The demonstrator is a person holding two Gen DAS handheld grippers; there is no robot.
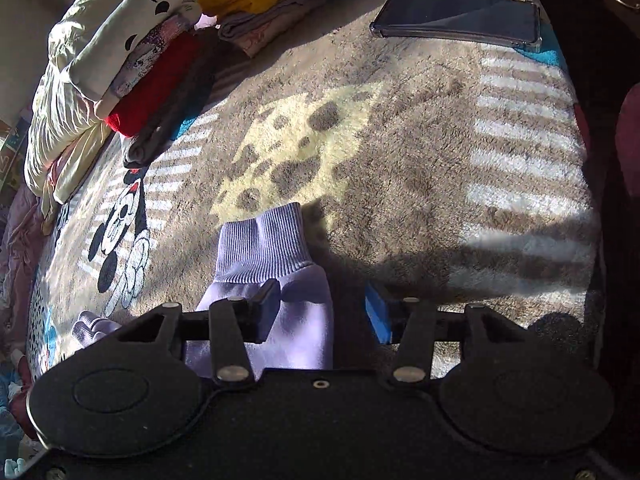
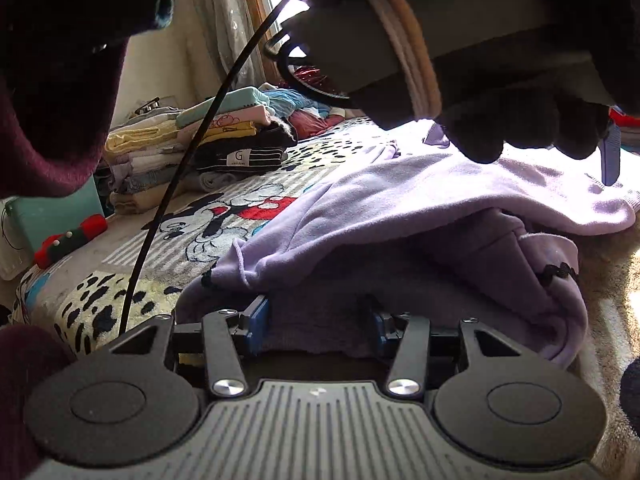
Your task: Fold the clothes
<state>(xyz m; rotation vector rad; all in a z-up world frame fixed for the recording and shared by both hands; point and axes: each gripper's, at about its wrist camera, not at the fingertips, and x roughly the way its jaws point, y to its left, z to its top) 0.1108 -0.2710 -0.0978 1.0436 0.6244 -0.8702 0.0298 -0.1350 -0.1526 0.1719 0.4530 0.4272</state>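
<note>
My left gripper stands open, the lavender sleeve lying between the jaws, against the left one, so I judge I can pinch it behind its ribbed cuff. My right gripper is spread too, the lavender sweatshirt bunched between and beyond the jaws, on the Mickey blanket. Farther off lie a phone and folded clothes, kept apart from my work.

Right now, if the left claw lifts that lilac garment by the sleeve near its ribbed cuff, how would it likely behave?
Probably floppy: the lilac garment already sags and bunches in folds on the blanket. The ribbed cuff looks thicker, so it may hold its shape a little. It seems fleecy rather than slick, so slipping from the open left claw once shut looks unlikely.
</note>
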